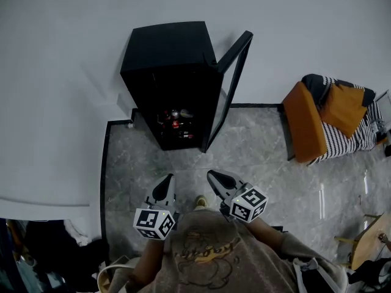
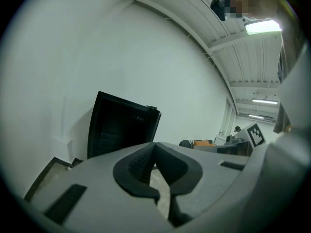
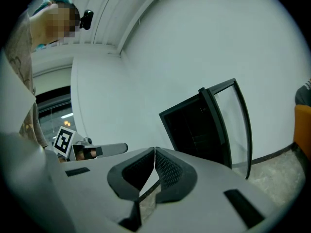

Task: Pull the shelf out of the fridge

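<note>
**Both tools shut and empty, fridge standing open**

The black fridge stands against the white wall in the upper middle of the head view, with its glass door swung out to the right. Small red and pale items sit low in its dark inside. The shelf under them is too dim to make out.

The left gripper and the right gripper hang side by side at lower centre, well apart from the fridge. Each has its jaws pressed together on nothing. An orange-cushioned chair sits at the right edge.
</note>
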`<action>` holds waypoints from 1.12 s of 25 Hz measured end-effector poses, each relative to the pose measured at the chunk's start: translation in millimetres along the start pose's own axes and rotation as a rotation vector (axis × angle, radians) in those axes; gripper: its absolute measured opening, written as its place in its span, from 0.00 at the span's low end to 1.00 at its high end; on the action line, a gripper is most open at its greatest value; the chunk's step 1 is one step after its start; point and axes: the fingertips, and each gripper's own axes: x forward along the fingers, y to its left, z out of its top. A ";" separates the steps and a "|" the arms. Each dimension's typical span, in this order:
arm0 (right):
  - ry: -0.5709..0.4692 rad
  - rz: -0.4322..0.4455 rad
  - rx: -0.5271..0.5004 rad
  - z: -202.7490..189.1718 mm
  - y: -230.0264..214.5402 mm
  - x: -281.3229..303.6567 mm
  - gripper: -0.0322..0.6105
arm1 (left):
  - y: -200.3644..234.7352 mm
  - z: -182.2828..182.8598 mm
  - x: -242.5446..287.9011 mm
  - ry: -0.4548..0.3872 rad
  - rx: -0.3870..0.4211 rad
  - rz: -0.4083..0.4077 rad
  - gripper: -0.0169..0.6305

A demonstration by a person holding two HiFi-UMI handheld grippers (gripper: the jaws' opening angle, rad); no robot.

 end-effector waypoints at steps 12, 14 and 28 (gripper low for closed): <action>0.019 0.044 0.008 11.3 -35.3 22.1 0.08 | 8.5 4.8 35.2 -0.004 -0.026 0.041 0.03; 0.023 0.043 0.012 10.9 -38.6 22.5 0.08 | 8.7 6.1 37.6 -0.012 -0.039 0.038 0.03; 0.011 0.046 -0.018 31.9 -71.4 67.3 0.09 | 39.4 28.2 92.5 -0.052 -0.036 0.009 0.03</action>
